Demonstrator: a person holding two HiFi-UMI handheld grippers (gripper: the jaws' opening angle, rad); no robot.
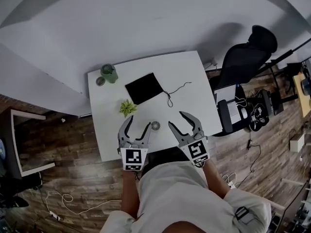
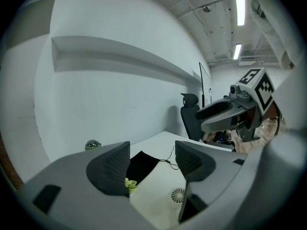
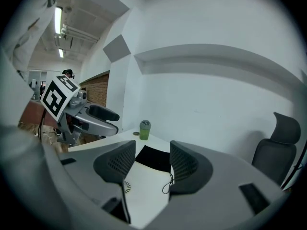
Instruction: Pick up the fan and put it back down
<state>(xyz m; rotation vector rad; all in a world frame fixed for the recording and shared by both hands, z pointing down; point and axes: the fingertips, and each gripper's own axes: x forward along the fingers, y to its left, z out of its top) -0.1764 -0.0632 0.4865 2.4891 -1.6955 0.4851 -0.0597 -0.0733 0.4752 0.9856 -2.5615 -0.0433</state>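
Hovering above the near edge of the white table [image 1: 184, 81], the left gripper [image 1: 139, 122] and right gripper [image 1: 176, 119] both have their fingers partly apart, gripping nothing and touching nothing. The small round white fan [image 1: 155, 125] lies flat on the table between the two, near a little green plant [image 1: 128, 107].

Bright, even light frm ceiling tubes [image 2: 238, 4]; soft shadows, fisheye-warped edges.
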